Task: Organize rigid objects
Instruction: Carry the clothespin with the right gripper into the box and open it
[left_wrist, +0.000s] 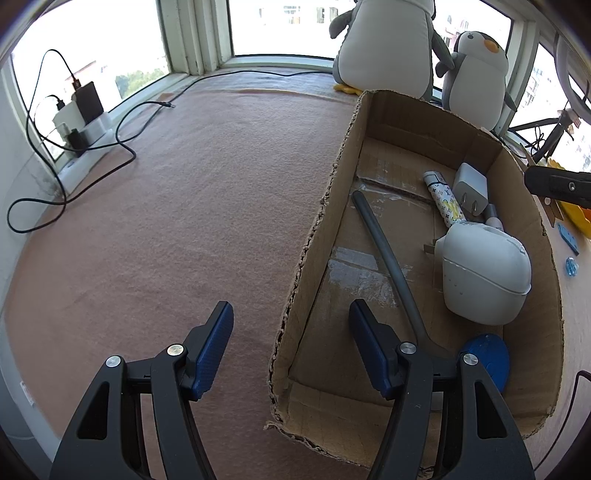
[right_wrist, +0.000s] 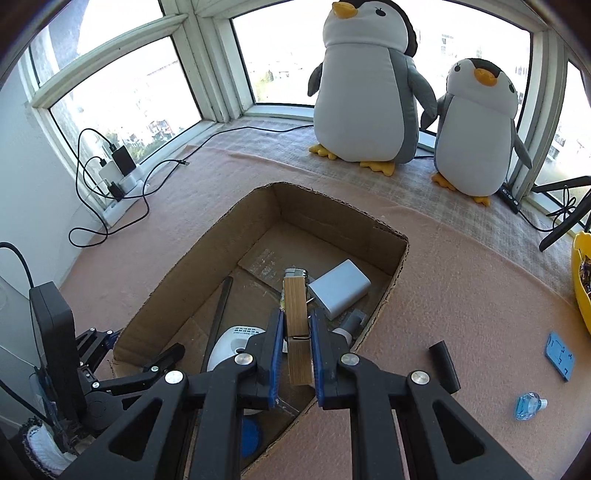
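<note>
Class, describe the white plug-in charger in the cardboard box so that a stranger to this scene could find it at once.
Start at the open cardboard box on the pink mat, in front of the two plush penguins. Look in its far end, nearest the penguins, on the right. The charger is the small white block with two metal prongs, beside a patterned tube; the larger white thing nearer the camera is rounded.

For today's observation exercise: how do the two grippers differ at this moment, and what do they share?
The right gripper is clamped on a wooden clothespin; the left gripper holds nothing. The right gripper's jaws are nearly together, while the left gripper's stand apart, astride the cardboard box wall. The right gripper hangs over the box's inside; the left gripper sits at its edge. Both have black arms and blue pads.
</note>
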